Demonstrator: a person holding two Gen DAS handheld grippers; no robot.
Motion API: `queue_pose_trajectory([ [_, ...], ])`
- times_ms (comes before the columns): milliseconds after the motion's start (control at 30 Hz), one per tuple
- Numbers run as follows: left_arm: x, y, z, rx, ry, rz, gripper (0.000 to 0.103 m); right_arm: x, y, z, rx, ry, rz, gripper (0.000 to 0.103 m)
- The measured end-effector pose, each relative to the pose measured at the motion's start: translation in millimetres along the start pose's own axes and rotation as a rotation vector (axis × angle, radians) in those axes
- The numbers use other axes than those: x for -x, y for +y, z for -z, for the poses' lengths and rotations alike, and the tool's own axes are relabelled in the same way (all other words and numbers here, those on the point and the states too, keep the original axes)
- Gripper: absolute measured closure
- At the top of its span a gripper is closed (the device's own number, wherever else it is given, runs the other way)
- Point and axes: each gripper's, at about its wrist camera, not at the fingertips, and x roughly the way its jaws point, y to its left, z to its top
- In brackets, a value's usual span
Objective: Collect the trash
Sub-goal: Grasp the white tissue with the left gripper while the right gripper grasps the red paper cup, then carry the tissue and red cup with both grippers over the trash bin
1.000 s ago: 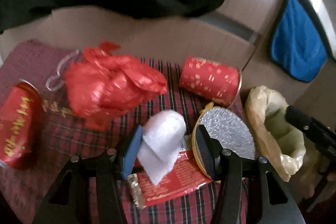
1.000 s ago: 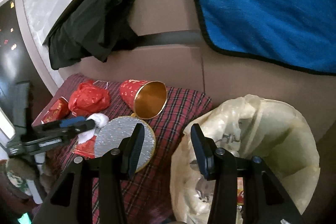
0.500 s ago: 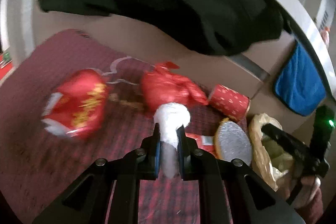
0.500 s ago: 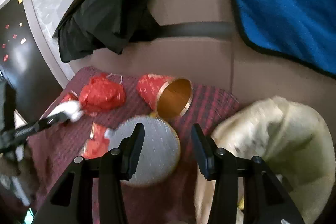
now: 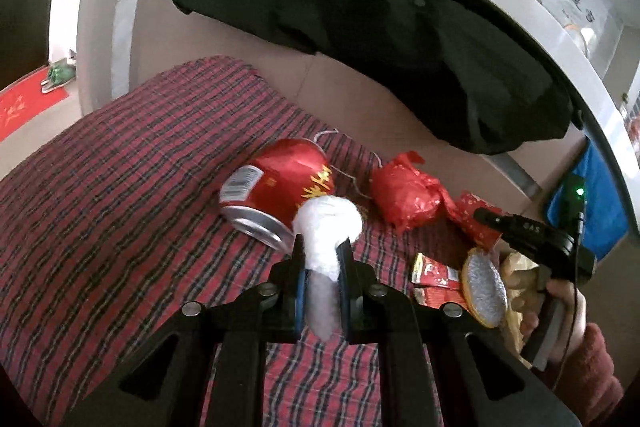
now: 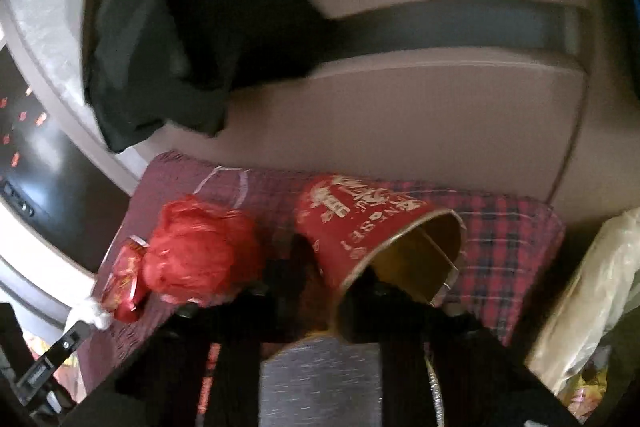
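My left gripper (image 5: 322, 253) is shut on a white crumpled tissue (image 5: 326, 227) and holds it above the plaid cloth (image 5: 120, 195). Behind it lie a red can (image 5: 280, 187), a red plastic bag (image 5: 404, 193), a red paper cup (image 5: 476, 219), a red wrapper (image 5: 434, 277) and a silver round lid (image 5: 484, 291). In the right wrist view my right gripper (image 6: 320, 283) is open, its dark blurred fingers around the lower rim of the red paper cup (image 6: 376, 235), above the silver lid (image 6: 320, 383). The red bag (image 6: 196, 251) lies left of it.
A yellowish trash bag (image 6: 592, 307) stands at the right edge of the cloth; it also shows in the left wrist view (image 5: 516, 283). A black garment (image 5: 360, 27) hangs over the beige backrest (image 6: 400, 127). A blue towel (image 5: 600, 203) hangs at far right.
My left gripper closed on the tissue and lifted it up and back from the cloth. My right gripper moved from the trash bag left and forward to the red cup.
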Motion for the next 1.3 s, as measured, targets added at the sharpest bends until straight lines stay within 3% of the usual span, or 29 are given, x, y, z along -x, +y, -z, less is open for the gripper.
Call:
queue_pose_trajectory([
  [267,11.1,-7.4,-2.0,-0.02,-0.049,0.009,0.089,56.2,62.3,20.4,0.183,-0.055,-0.008,0.098],
  [467,25.8,-32.9,-2.3,-0.079,-0.081,0.039,0.089,93.8,85.1,33.4,0.27,-0.097,-0.01,0.098],
  [933,69.1,-121.9,4.4,-0.295,-0.209,0.046,0.089,165.3,82.2,44.8,0.277,-0.234,0.012,0.098],
  [1300,76.1,-196.4,25.0,-0.407,-0.226,0.109,0.089,228.3,43.6,57.6,0.249,-0.332,0.079,0.098],
])
